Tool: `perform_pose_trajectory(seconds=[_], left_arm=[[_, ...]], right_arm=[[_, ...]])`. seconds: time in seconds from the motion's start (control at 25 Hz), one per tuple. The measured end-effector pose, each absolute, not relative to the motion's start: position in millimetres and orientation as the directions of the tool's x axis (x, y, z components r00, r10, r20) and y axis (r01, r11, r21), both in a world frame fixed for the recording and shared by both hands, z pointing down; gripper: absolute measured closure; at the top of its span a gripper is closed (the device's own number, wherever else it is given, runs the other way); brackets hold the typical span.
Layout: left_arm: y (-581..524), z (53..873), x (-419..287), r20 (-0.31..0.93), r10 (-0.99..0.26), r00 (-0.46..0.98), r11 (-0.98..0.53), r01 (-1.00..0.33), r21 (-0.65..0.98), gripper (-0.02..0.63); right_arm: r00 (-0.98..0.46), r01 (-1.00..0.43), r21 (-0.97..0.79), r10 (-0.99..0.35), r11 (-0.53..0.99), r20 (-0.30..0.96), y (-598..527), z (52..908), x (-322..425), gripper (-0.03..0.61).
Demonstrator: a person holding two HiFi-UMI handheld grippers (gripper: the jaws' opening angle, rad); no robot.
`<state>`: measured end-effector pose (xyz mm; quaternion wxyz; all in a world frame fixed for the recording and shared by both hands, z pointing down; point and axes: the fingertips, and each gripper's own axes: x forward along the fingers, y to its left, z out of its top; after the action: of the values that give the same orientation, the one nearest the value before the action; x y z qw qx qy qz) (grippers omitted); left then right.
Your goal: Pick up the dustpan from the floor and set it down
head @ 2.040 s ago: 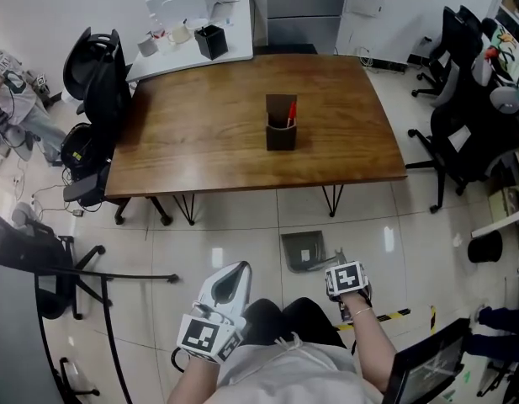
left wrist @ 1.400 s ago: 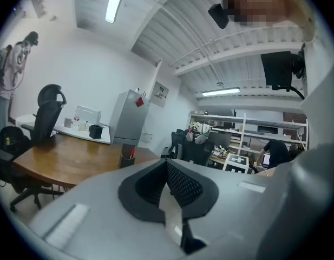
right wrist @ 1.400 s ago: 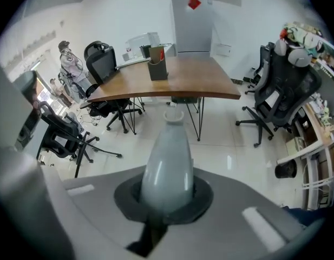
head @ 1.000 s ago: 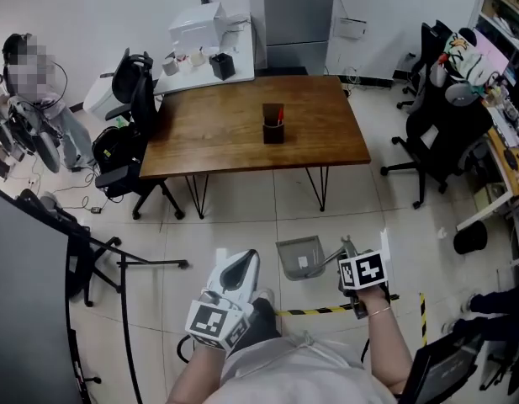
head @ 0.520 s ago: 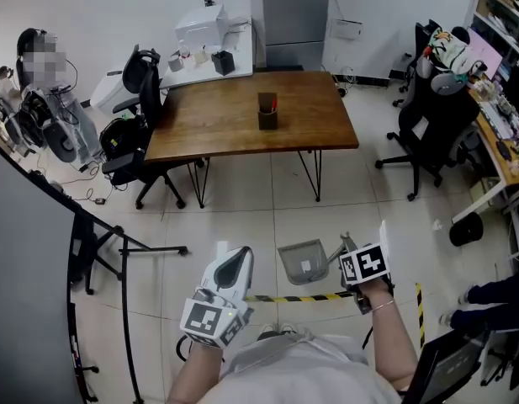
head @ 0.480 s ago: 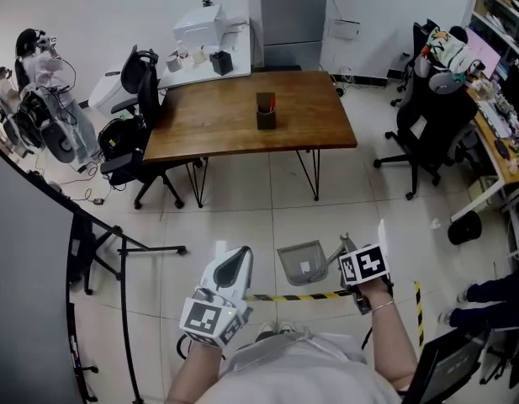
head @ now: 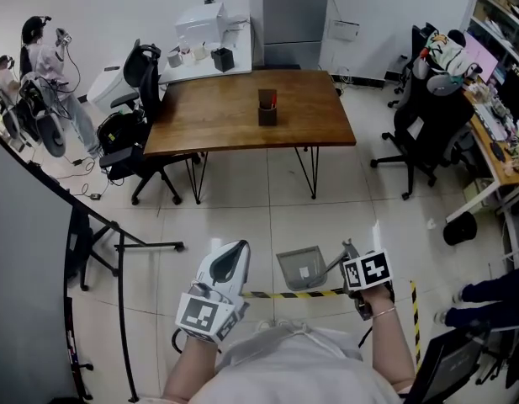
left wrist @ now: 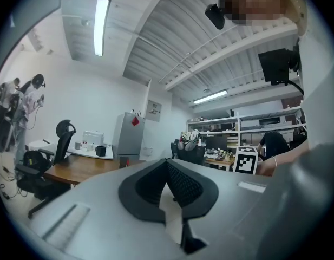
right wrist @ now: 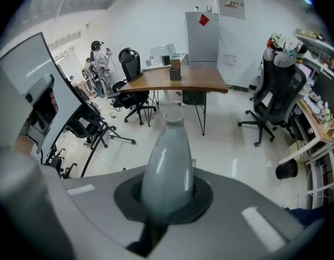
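The grey dustpan hangs above the tiled floor just in front of my body, its pan tilted. Its handle runs right into my right gripper, which is shut on it and points steeply down. In the right gripper view the tapered grey handle sticks out from between the jaws, and the pan itself is hidden there. My left gripper is held level at the lower left, shut with nothing in it. Its dark pads meet in the left gripper view.
A wooden table with a dark pen holder stands ahead. Office chairs sit at its left and at the right. Yellow-black tape crosses the floor under the dustpan. A black stand's legs spread at the left.
Both grippers and the dustpan have drawn back from the table, which now lies farther off. The dustpan now hangs over the yellow-black tape. The right gripper has kept hold of the handle.
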<state>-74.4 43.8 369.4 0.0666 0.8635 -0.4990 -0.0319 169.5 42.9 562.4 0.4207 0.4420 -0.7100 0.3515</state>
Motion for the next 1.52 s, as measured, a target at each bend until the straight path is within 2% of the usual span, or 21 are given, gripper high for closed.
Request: perform_pose_trajectory(seconds=[0.4,1.0,1.24,1.52], left_arm=[[51.6,356.6,-77.8,-0.037,-0.87,0.492,-0.492,-0.859,0.143,0.602],[40.2,403.4,-68.2,0.056,-0.91,0.412,-0.398,-0.902,0.166,0.602],[-15.0,428.9,-90.7,0.101,-0.916,0.387,-0.356,-0.905,0.234,0.601],[-122.3,422.7,-117.8,0.081,-0.894,0.441,-0.411,-0.879,0.242,0.601]], right_arm=[[-0.302,-0.912,-0.152,-0.375,0.381,0.876,37.1,548.7,158.2,0.578],[-0.325,-0.893,-0.166,-0.344,0.418,0.881,2.0,575.1,173.5,0.578],[-0.286,-0.909,-0.16,-0.299,0.384,0.91,-39.8,604.1,178.8,0.578],[-0.221,-0.929,-0.122,-0.26,0.349,0.94,-109.8,622.8,171.2,0.578]])
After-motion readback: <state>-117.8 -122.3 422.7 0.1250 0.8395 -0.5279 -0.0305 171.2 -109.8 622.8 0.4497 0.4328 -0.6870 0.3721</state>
